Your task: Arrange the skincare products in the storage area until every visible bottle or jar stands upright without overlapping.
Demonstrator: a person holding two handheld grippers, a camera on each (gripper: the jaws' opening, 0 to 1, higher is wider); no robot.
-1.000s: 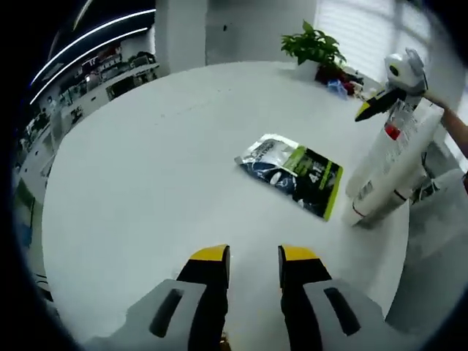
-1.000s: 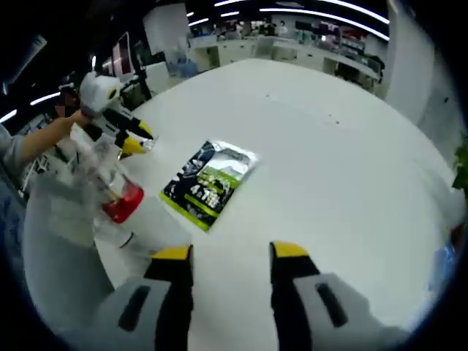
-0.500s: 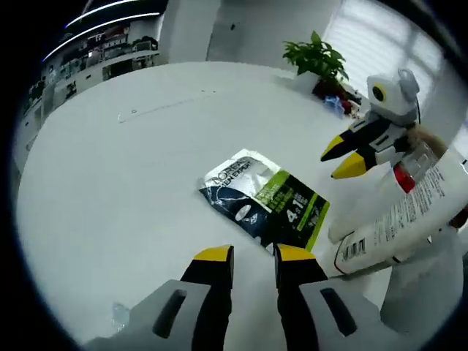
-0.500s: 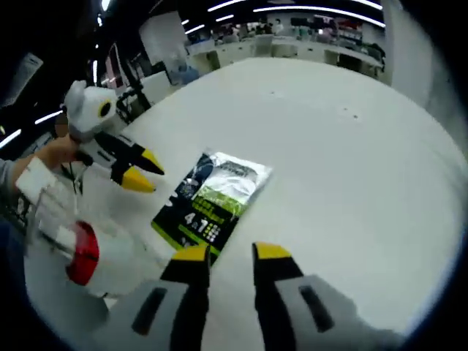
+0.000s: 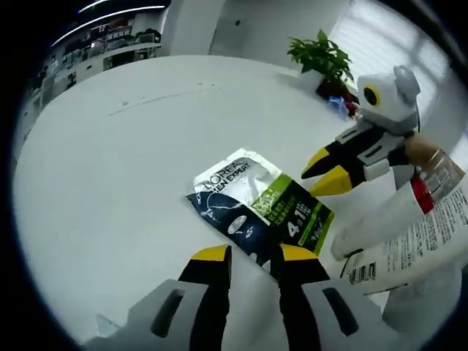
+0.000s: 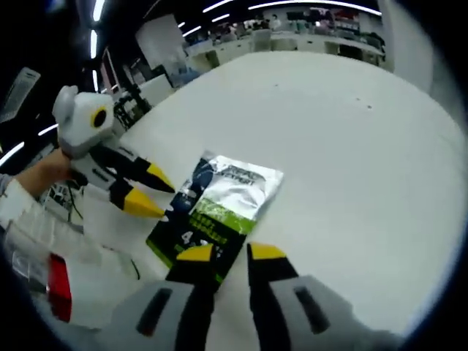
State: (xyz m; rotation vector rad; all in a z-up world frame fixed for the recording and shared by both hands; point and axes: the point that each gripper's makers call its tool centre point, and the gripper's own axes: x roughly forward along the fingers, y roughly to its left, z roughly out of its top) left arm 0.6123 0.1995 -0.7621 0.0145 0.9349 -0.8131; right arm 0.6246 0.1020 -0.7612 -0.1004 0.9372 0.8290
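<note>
Left gripper view: the left gripper (image 5: 252, 256) has its fingers a little apart and holds nothing. The flat pack (image 5: 259, 208) lies on the white surface (image 5: 110, 183), just past the fingertips. To the right of the fingers, a big white bottle (image 5: 409, 234) with a red cap leans over. The right gripper (image 5: 322, 170) pokes in from the right, fingers almost shut, empty, its tips just beside the pack.

Right gripper view: the right gripper (image 6: 230, 254) has fingers nearly together, tips over the pack (image 6: 219, 212) edge. The left gripper (image 6: 142, 190) comes in from the left.

What could go wrong: both grippers are close together and could bump. The leaning bottle could slip.

View difference: the left gripper view shows a plant (image 5: 322, 55); the right gripper view shows far desks.
</note>
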